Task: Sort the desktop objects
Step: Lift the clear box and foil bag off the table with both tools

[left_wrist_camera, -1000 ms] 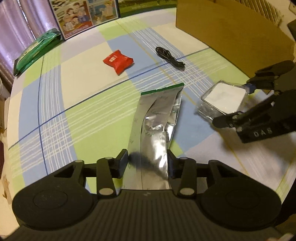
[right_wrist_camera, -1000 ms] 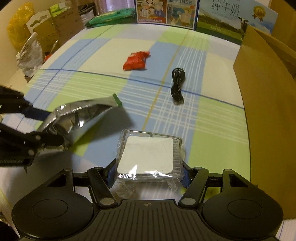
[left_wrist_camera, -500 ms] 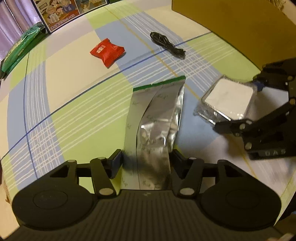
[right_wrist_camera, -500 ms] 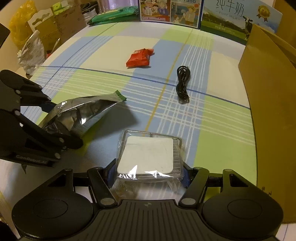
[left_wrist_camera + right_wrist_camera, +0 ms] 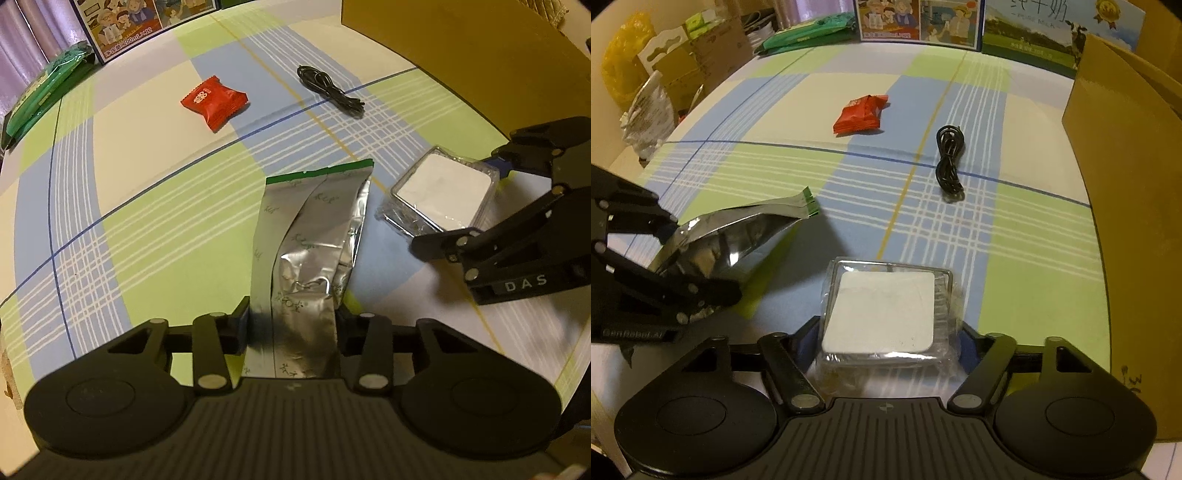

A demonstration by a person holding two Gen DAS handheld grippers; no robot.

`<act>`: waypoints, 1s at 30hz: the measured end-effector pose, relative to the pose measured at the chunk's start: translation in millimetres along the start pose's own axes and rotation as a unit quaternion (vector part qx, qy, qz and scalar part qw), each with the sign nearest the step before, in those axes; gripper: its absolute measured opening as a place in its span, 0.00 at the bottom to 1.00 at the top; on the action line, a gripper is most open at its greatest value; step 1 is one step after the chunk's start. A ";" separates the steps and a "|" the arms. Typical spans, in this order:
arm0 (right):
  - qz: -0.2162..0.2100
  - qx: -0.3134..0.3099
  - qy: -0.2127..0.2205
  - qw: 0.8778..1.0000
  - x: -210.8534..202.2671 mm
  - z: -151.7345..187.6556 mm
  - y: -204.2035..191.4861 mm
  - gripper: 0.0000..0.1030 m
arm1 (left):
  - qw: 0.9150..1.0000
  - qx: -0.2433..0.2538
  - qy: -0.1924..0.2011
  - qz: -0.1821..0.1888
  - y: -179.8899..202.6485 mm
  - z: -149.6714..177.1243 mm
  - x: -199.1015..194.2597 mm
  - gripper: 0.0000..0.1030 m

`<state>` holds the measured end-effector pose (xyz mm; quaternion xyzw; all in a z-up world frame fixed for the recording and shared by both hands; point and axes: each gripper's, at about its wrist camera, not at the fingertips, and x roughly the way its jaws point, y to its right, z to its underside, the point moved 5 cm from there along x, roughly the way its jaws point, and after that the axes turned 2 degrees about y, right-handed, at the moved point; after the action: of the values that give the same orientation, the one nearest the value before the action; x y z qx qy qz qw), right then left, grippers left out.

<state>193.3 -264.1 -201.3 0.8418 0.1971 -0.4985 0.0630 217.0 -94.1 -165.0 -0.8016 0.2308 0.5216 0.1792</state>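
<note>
A: Right gripper [image 5: 886, 332]: clamped on wrapped white box [image 5: 884, 314]. Left gripper [image 5: 670, 258]: foil bag [image 5: 738, 232] held.

B: Beyond, on the checked tablecloth [image 5: 1015, 229], red packet [image 5: 860, 114] and black cable [image 5: 948, 162] noted apart.

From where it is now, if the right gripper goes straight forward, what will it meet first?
Probably the black cable; beyond the plastic box the right gripper holds, the tablecloth looks free. Depth is unclear.

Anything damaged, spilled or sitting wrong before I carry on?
No spill visible. The silver foil pouch in the left gripper is crumpled and dented near the grip. The plastic-wrapped white box in the right gripper has loose, wrinkled wrap. The red snack packet and black cable lie undisturbed.
</note>
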 end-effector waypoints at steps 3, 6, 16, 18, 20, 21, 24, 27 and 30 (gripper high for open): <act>0.004 -0.002 0.003 1.000 2.3 -1.7 -1.1 0.77 | 1.000 -0.005 0.005 0.005 -0.9 -1.1 -2.3 0.36; 0.004 0.002 0.010 1.000 3.0 -4.6 -1.4 0.77 | 1.000 -0.014 0.010 0.005 -5.4 -1.8 -4.8 0.36; 0.015 0.002 0.004 1.000 8.3 -9.3 -3.1 0.73 | 1.000 -0.026 0.008 0.001 -13.3 0.5 -2.9 0.36; 0.019 -0.006 0.006 1.000 7.2 -9.2 -4.6 0.64 | 1.000 -0.025 0.008 0.000 -12.8 -0.2 -2.9 0.36; 0.024 -0.010 0.007 1.000 5.4 -8.9 -5.5 0.63 | 1.000 -0.024 0.009 -0.001 -11.6 -0.9 -3.5 0.36; 0.027 -0.010 0.009 1.000 4.5 -9.0 -5.7 0.63 | 1.000 -0.023 0.009 -0.002 -10.5 -1.7 -4.1 0.36; 0.026 -0.007 0.023 0.999 -1.8 -12.2 -6.4 0.63 | 1.000 -0.022 0.012 -0.002 -8.6 -3.5 -5.8 0.36; 0.023 -0.002 0.036 0.999 -8.5 -16.1 -6.4 0.63 | 1.000 -0.021 0.013 -0.003 -7.2 -4.8 -6.5 0.36; 0.019 0.003 0.041 0.999 -11.3 -18.9 -6.1 0.63 | 1.000 -0.021 0.014 -0.003 -6.4 -5.8 -7.7 0.36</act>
<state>201.5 -255.9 -181.7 0.8652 0.1817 -0.4632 0.0618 222.3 -90.4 -155.4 -0.8132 0.2199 0.5143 0.1609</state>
